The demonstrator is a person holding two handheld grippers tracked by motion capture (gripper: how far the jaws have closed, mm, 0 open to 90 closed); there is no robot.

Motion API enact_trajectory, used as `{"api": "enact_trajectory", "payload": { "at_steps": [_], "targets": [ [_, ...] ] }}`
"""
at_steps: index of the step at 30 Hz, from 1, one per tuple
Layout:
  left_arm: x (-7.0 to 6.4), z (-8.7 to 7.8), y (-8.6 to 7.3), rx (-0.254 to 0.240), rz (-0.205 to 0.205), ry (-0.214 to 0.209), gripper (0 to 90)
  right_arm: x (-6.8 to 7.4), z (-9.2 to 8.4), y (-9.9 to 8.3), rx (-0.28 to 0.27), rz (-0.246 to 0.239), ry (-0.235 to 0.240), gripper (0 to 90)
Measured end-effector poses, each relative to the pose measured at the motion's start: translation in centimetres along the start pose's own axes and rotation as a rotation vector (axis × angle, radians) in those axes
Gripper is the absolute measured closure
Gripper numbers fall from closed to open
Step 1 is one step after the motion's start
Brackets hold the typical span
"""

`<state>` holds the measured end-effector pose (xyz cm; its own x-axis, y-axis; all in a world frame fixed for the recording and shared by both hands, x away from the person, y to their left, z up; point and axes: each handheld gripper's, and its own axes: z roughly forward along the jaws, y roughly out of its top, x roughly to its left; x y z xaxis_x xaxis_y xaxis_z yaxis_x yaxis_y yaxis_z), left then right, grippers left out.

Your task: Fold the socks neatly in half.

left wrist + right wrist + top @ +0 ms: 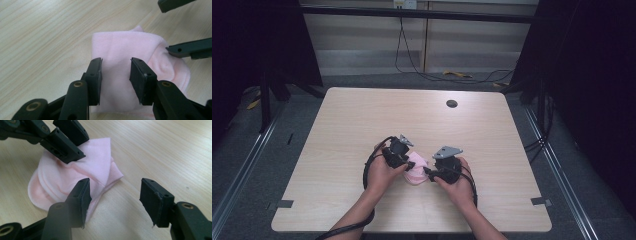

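Near the table's (362, 120) six o'clock edge lies your folded pink sock (416, 172). Both tongs stand open, gripping nothing: left (116, 70) above it, right (113, 195) at its three o'clock, ready to fold.

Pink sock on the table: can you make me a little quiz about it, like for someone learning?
1. True or false: the left gripper is clamped shut on the pink sock.
2. What does the sock lie on?
3. Which is nearest the sock? A) the round hole in the table B) the right gripper C) the cables on the floor

Key
1. False. Its jaws stand apart above the sock.
2. The wooden table.
3. B.
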<state>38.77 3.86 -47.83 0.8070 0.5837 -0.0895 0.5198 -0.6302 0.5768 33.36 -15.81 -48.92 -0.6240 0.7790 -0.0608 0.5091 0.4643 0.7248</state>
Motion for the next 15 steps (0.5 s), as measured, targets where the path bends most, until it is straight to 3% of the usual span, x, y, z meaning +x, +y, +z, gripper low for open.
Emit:
{"api": "enact_trajectory", "payload": {
  "at_steps": [3, 5, 10, 15],
  "targets": [
    [-0.2, -0.1, 0.0, 0.000, 0.005, 0.000, 61.3, 0.0, -0.3, 0.4, -0.043, 0.034, 0.004, 38.6],
    [-0.2, 0.0, -0.1, -0.002, -0.004, -0.001, 61.3, 0.2, -0.2, 0.6, -0.052, 0.050, 0.030, 38.0],
    [-0.4, 0.2, -0.2, -0.010, -0.012, 0.016, 62.7, 1.6, 0.8, 0.2, 0.002, -0.012, 0.033, 39.9],
    [-0.5, 0.3, -0.2, -0.008, -0.001, 0.041, 64.7, 1.9, 0.0, -0.8, 0.007, -0.004, 0.053, 42.3]
  ]
}}
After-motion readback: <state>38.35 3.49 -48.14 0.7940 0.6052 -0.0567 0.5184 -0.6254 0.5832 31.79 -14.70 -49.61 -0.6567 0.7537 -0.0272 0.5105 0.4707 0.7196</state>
